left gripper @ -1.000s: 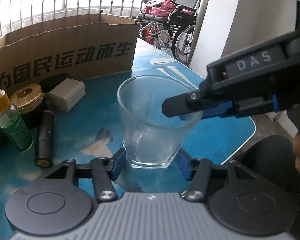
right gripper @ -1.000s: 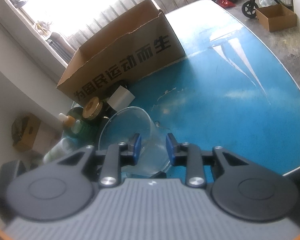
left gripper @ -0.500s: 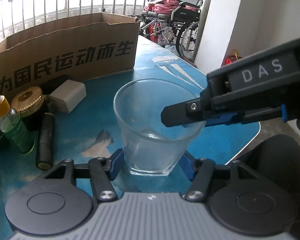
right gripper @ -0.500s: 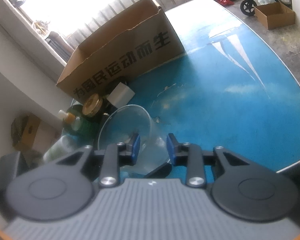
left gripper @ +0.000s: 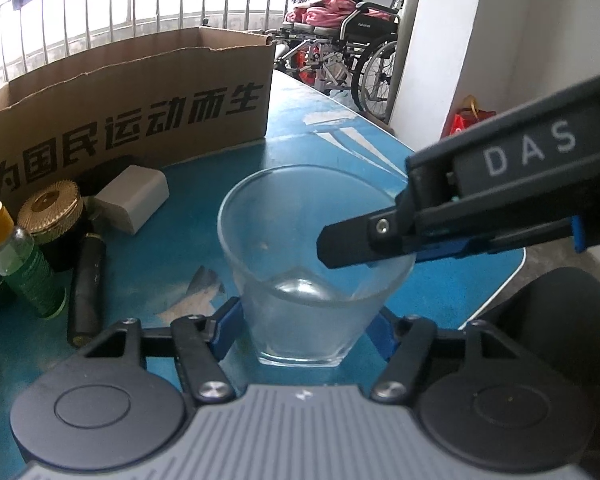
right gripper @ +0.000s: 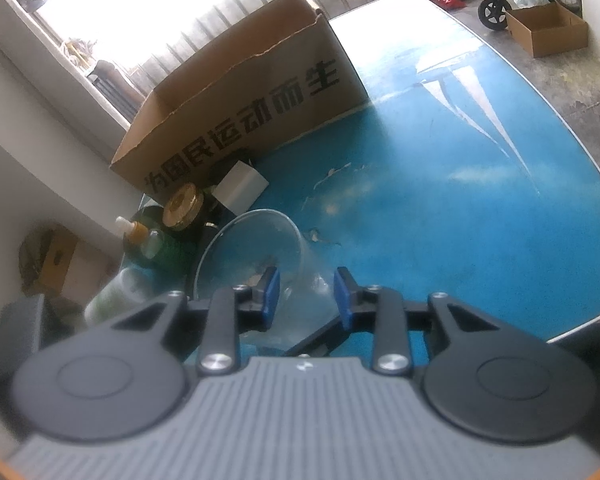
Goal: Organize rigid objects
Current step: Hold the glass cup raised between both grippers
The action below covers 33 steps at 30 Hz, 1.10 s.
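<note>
On the blue counter [left gripper: 204,216], a brown cardboard box [left gripper: 132,96] with black printed characters stands along the far edge, open at the top. In front of its left end sits a cluster of small items: a white rectangular block [left gripper: 134,196], a jar with a ribbed gold lid [left gripper: 52,208], a green dropper bottle [left gripper: 24,264] standing upright, and a dark cylindrical tube [left gripper: 86,284] lying on its side.

A clear glass tumbler [left gripper: 312,264] stands upright on the counter, to the right of this cluster and apart from it.

Left gripper [left gripper: 304,328]: its blue-padded fingers [left gripper: 228,326] sit on either side of the tumbler's base. The jaws are opening; a gap shows between the left pad and the glass, so no grip is applied.

Right gripper [right gripper: 306,294]: it reaches in from the right at rim height and straddles the near-right wall of the tumbler, one finger [right gripper: 270,292] inside the glass and the other outside. The jaws are set narrow, but clear space shows between each pad and the glass wall; the pads do not press on it.

A wheelchair [left gripper: 360,56] stands on the floor beyond the counter.
</note>
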### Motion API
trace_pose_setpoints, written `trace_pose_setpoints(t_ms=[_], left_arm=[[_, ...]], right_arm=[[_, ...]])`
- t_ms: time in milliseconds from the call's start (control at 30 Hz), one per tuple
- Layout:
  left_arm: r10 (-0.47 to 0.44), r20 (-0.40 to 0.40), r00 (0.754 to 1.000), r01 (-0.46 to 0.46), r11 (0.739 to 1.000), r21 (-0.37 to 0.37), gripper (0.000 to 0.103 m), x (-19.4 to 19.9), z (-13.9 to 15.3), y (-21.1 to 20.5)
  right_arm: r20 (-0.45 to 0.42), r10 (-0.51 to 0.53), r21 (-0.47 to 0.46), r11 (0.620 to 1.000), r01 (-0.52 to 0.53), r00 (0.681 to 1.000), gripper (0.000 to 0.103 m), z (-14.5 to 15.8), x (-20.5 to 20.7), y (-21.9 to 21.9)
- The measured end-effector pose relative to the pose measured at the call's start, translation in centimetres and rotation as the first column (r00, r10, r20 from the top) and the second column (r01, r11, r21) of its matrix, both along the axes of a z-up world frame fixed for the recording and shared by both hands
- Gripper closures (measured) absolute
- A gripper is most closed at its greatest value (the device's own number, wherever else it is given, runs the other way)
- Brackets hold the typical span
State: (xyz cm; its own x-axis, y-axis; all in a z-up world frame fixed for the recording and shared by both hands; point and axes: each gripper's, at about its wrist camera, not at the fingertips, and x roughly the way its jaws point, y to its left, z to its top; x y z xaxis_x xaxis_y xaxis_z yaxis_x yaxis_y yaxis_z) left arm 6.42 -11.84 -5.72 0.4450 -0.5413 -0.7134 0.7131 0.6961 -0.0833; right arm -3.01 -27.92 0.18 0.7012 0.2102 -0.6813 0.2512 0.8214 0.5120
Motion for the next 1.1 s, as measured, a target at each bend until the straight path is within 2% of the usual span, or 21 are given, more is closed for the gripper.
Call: trace_pose_setpoints(t_ms=[200, 400, 533, 1100], left_arm=[[-0.013, -0.002, 1.000, 0.013, 1.000, -0.007, 0.036, 0.33, -0.10, -0.12], [-0.014, 0.004, 1.000, 0.014, 1.000, -0.013, 0.036, 0.26, -0.15, -0.07], [-0.011, 0.004, 1.000, 0.011, 1.000, -0.009, 0.036, 0.07, -0.02, -0.05], [-0.016, -0.002, 1.000, 0.016, 1.000, -0.005, 0.036, 0.18, 0.14, -0.05]], right_arm=[[0.001, -0.009, -0.018, 1.000, 0.009, 1.000, 0.074, -0.13, -0.08, 0.25], [0.010, -0.026, 0.006, 1.000, 0.026, 1.000, 0.074, -0.46, -0.18, -0.12], [0.009, -0.019, -0.023, 1.000, 0.019, 1.000, 0.075, -0.18, -0.12, 0.26], [0.013, -0.013, -0.038, 0.999, 0.013, 1.000, 0.079, 0.14, -0.08, 0.39]])
